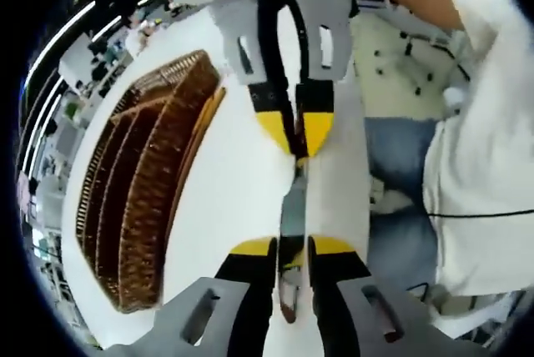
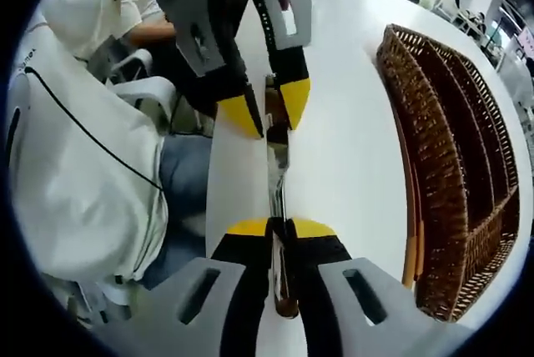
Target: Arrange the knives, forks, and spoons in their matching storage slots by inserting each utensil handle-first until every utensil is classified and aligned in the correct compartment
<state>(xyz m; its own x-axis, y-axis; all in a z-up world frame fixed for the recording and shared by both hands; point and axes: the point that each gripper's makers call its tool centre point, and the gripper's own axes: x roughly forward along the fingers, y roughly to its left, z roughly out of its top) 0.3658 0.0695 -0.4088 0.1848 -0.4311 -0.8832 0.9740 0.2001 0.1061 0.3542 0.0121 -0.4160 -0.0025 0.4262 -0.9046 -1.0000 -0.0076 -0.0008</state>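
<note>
A slim metal utensil [image 1: 294, 203] hangs over the white table, stretched between my two grippers; I cannot tell its kind. In the left gripper view my left gripper [image 1: 292, 244] is shut on its near end, and my right gripper [image 1: 296, 136] comes down from the top, shut on the far end. In the right gripper view the same utensil [image 2: 277, 178] runs from my right gripper [image 2: 279, 225] up to my left gripper [image 2: 269, 111]. The brown wicker cutlery tray [image 1: 142, 198] with long slots lies beside them, about a hand's width from the utensil.
The wicker tray [image 2: 450, 165] lies along the right in the right gripper view. The white table [image 2: 350, 148] spreads between the tray and the utensil. A person in a white top [image 2: 75, 173] and jeans sits at the table's edge. Chairs stand behind.
</note>
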